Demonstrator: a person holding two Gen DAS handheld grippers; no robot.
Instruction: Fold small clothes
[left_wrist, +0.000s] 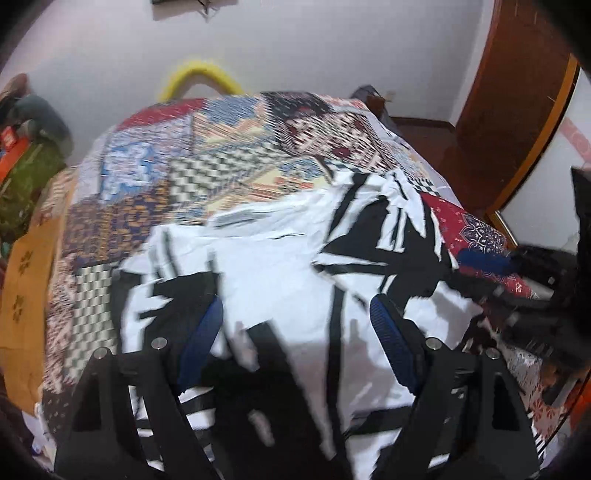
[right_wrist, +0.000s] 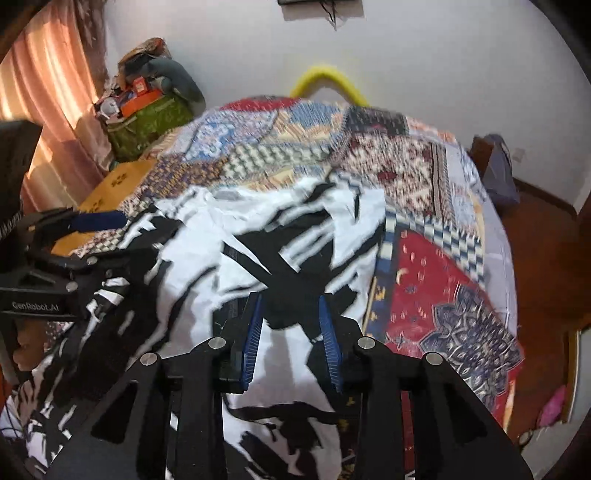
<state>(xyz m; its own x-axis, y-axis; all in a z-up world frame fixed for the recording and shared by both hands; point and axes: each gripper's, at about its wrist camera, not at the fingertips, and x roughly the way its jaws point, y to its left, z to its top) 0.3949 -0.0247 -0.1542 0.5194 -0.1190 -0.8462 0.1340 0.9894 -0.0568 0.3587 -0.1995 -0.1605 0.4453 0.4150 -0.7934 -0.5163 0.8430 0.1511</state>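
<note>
A white garment with black stripes and patches (left_wrist: 280, 273) lies rumpled on a patchwork bedspread (left_wrist: 207, 162); it also shows in the right wrist view (right_wrist: 236, 258). My left gripper (left_wrist: 295, 306) is wide open just above the garment's near part, its blue pads apart with nothing between them. My right gripper (right_wrist: 291, 306) is open, pads a hand-width apart, over a black patch of the garment. The left gripper also shows at the left edge of the right wrist view (right_wrist: 92, 229). The right gripper shows blurred at the right edge of the left wrist view (left_wrist: 517, 266).
The patchwork bedspread (right_wrist: 424, 177) covers the bed. A green bag with boxes (right_wrist: 147, 118) and an orange cloth (right_wrist: 110, 184) sit at its left. A yellow curved thing (right_wrist: 328, 81) stands behind the bed. A wooden door (left_wrist: 517, 110) and red floor (right_wrist: 546, 236) are at the right.
</note>
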